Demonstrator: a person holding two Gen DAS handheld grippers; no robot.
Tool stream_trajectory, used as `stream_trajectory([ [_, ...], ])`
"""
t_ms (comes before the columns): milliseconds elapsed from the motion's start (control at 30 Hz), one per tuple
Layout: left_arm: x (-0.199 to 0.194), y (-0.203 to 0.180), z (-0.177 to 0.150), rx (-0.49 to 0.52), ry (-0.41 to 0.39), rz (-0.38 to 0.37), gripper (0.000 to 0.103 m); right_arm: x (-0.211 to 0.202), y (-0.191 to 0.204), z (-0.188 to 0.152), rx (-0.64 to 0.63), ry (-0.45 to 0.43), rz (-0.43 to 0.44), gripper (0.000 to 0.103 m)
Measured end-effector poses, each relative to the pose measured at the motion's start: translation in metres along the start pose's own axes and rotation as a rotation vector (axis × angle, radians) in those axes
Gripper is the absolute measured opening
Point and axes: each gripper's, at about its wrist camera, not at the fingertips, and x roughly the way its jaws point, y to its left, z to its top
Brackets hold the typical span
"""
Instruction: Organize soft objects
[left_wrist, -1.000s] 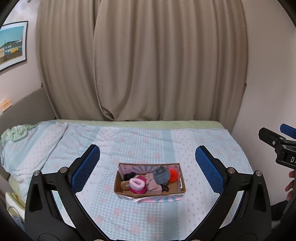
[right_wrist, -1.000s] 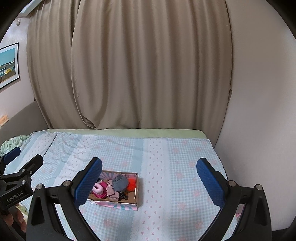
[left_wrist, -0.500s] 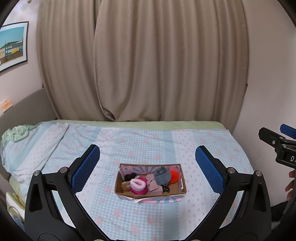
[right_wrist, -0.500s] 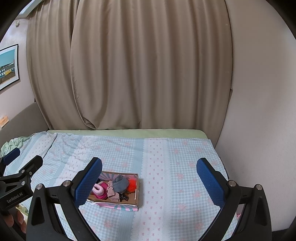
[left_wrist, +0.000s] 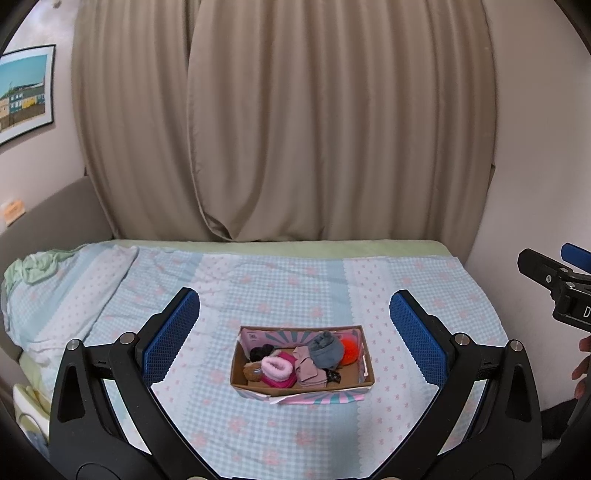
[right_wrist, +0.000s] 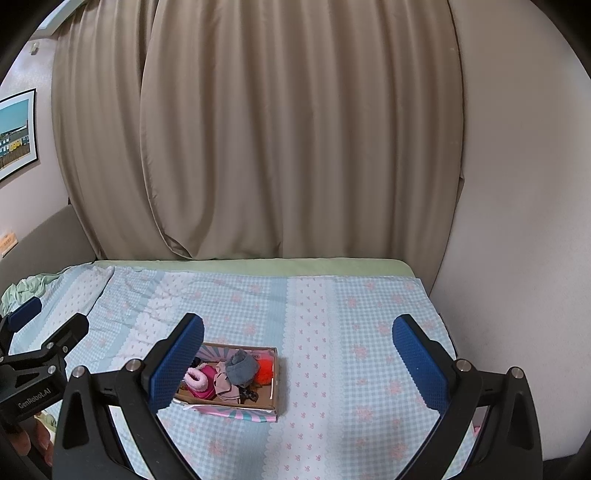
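Observation:
A shallow cardboard box (left_wrist: 236, 363) (right_wrist: 275, 380) sits on the bed (left_wrist: 295, 280), filled with several soft items. Among them are a pink fluffy scrunchie (left_wrist: 276, 368) (right_wrist: 195, 379), a grey sock (left_wrist: 325, 350) (right_wrist: 241, 367), an orange pompom (left_wrist: 350, 350) (right_wrist: 264, 369), a beige cloth (left_wrist: 309, 371) and a black scrunchie (left_wrist: 260, 351). My left gripper (left_wrist: 294, 334) hangs open above the box, well short of it. My right gripper (right_wrist: 297, 354) is open too, with the box behind its left finger (right_wrist: 177, 363). Neither holds anything.
The bed (right_wrist: 332, 295) has a blue checked sheet and a pillow (left_wrist: 44, 295) at the left. Beige curtains (left_wrist: 280, 118) hang behind it, and a wall (right_wrist: 517, 221) closes off the right side. A framed picture (left_wrist: 22, 92) hangs at the left. A person's fingers (left_wrist: 583, 362) show at the right edge.
Both views have lifted slightly, so the box sits a little lower in frame. Both grippers stay open and the box and its contents have not moved.

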Motion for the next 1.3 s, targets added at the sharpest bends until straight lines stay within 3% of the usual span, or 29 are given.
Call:
stream_trajectory([
  [1300, -0.0077, -0.0003, -0.0025, 0.011, -0.034, -0.009, 0.103, 0.0030, 0.0087, 0.0004, 0.011, -0.007, -0.017, 0.102],
])
